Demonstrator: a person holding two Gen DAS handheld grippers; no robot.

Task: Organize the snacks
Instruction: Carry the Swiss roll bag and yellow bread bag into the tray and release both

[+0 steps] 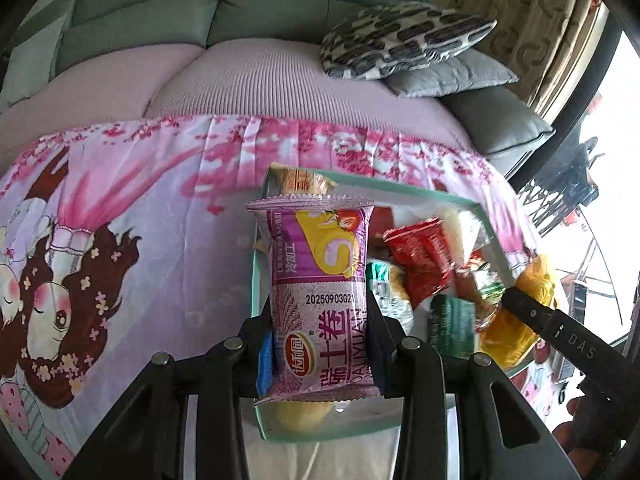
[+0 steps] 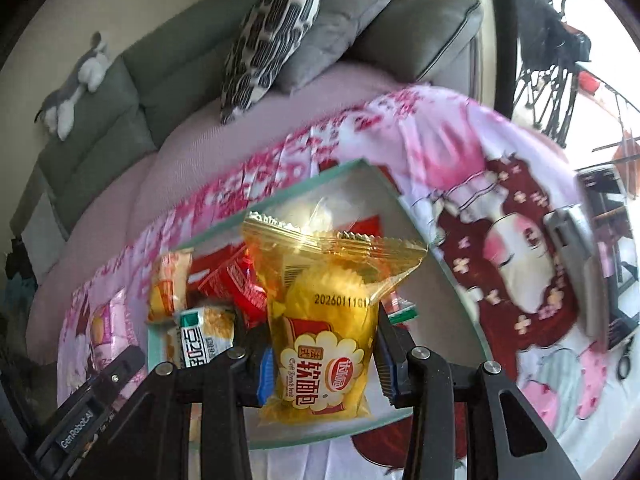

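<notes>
My left gripper (image 1: 320, 320) is shut on a purple swiss-roll pack (image 1: 316, 280), which stands upright over the left end of a shallow tray with a pale green rim (image 1: 400, 190). In the tray lie several snacks, among them a red pack (image 1: 420, 260) and a green one (image 1: 448, 320). My right gripper (image 2: 324, 340) is shut on a yellow soft-bread pack (image 2: 324, 320) above the same tray (image 2: 280, 196). A red pack (image 2: 236, 284) and a white-and-green pack (image 2: 204, 336) lie below it. The yellow pack (image 1: 512, 320) also shows at the right of the left wrist view.
The tray rests on a pink cartoon-print cloth (image 1: 120, 200) in front of a grey-green sofa (image 1: 160, 12). The sofa carries a patterned cushion (image 1: 400, 36) and a plush toy (image 2: 76, 84). A silver object (image 2: 572, 248) lies on the cloth at the right. A bright window lies beyond.
</notes>
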